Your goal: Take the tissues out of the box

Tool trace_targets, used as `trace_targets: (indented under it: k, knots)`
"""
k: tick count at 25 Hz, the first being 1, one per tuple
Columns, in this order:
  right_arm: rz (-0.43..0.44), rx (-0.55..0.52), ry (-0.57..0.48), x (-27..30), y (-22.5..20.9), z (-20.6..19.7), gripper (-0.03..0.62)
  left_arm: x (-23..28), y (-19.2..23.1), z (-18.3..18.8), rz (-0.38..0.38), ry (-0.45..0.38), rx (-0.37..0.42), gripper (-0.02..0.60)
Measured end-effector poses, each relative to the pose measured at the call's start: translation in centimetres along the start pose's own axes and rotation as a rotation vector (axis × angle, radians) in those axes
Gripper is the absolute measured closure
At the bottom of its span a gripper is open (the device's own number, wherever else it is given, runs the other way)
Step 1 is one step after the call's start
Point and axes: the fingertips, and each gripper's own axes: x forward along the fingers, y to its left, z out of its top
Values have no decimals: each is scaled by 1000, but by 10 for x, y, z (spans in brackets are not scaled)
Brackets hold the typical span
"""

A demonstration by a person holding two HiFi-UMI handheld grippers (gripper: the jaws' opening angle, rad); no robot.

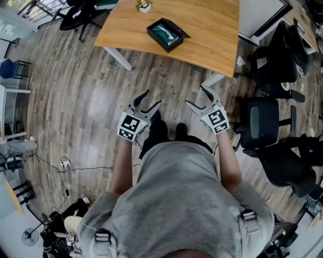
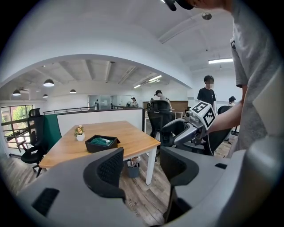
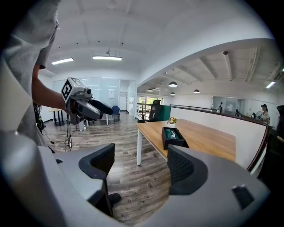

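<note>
A black tissue box (image 1: pixel 166 34) lies open on the wooden table (image 1: pixel 212 30), with green tissue showing inside. It is far ahead of both grippers. I stand on the floor, well back from the table. My left gripper (image 1: pixel 152 99) is held out in front of my body, open and empty. My right gripper (image 1: pixel 195 95) is beside it, also open and empty. The left gripper view shows its wide jaws (image 2: pixel 141 166) with the box (image 2: pixel 101 143) beyond them. The right gripper view shows its spread jaws (image 3: pixel 140 166) and the box (image 3: pixel 173 136) on the table.
A small flower pot (image 1: pixel 144 5) stands on the table behind the box. Black office chairs (image 1: pixel 262 118) crowd the right side, and another sits at the far left (image 1: pixel 81 15). Cables (image 1: pixel 65 164) trail on the wood floor to my left. People (image 2: pixel 207 91) stand in the background.
</note>
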Motion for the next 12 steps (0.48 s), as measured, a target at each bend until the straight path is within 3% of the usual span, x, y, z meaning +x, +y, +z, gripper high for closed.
trace_targets:
  k: [5,12]
  knots:
    - [-18,14,14,19,-7,6,218,5,22,2,-22,-6,0,322]
    - [-78,34,28,61,-18,25,229,9,88,7,-55,-8,34,322]
